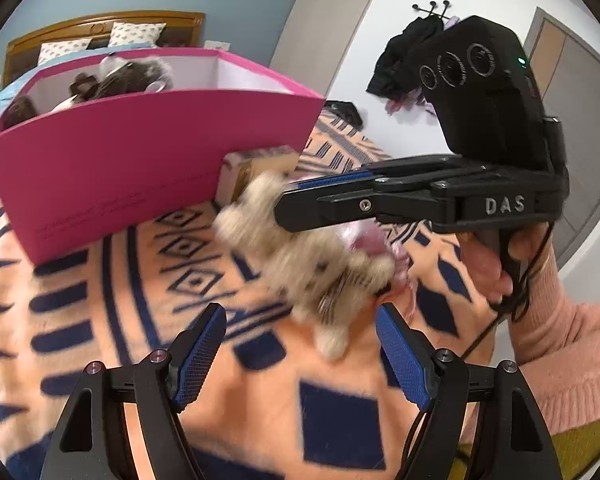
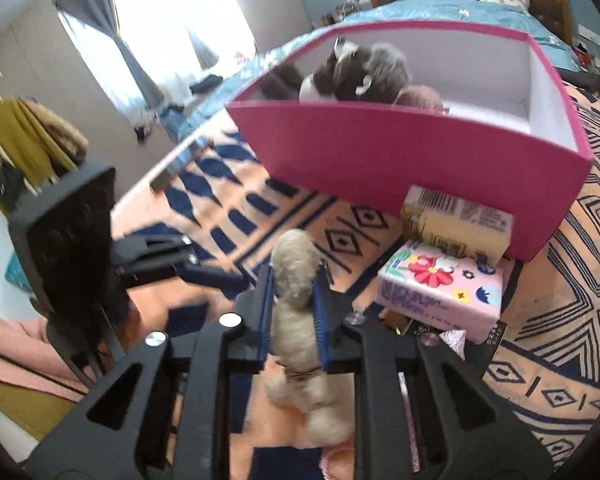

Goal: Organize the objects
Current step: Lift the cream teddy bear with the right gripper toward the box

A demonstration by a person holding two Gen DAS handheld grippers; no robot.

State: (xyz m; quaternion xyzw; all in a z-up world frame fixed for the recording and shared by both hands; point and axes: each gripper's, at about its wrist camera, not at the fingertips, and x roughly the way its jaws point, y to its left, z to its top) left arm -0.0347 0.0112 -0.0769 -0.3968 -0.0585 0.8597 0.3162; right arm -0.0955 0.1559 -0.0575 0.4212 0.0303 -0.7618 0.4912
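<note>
Right gripper [image 2: 294, 308]: its jaws are pressed tight on a cream plush toy [image 2: 296, 280], the blue pads squeezing its fluffy body from both sides; part of the toy pokes up past the fingertips and the rest hangs below.
Cream plush toy, left wrist view [image 1: 320, 264]: blurred, lifted clear of the blanket in the right gripper [image 1: 300, 200], which reaches in from the right; a bit of pink shows at the toy's far side, too smeared to identify.
Left gripper [image 1: 300, 344]: its jaws stand wide apart with nothing between them, hovering just below and in front of the held toy.
Hand [image 1: 496, 264]: grips the handle of the right gripper; a pink knitted sleeve [image 1: 572, 344] covers the wrist.
Blanket [image 2: 580, 280]: peach with dark blue geometric patterns, spread under everything nearby.
Floral pack [image 2: 440, 292]: pink, printed with flowers, lying on the blanket just right of the right gripper's fingertips.
Cream carton [image 2: 456, 224]: with a barcode, resting on top of the floral pack and touching the pink box.
Pink box [image 2: 380, 152]: open-topped, white inside, standing on the blanket beyond the carton.
Stuffed animals [image 2: 356, 72]: brown, grey and dusty pink, heaped inside the box toward its left end; the right end shows bare floor.
Bed [image 2: 440, 12]: behind the box, with a blue cover, patterned pillows and a wooden headboard.
Window [image 2: 172, 20]: bright, with grey-blue curtains, far left in the right wrist view.
Coat rack [image 1: 420, 40]: on the far white wall, hung with dark clothes.
</note>
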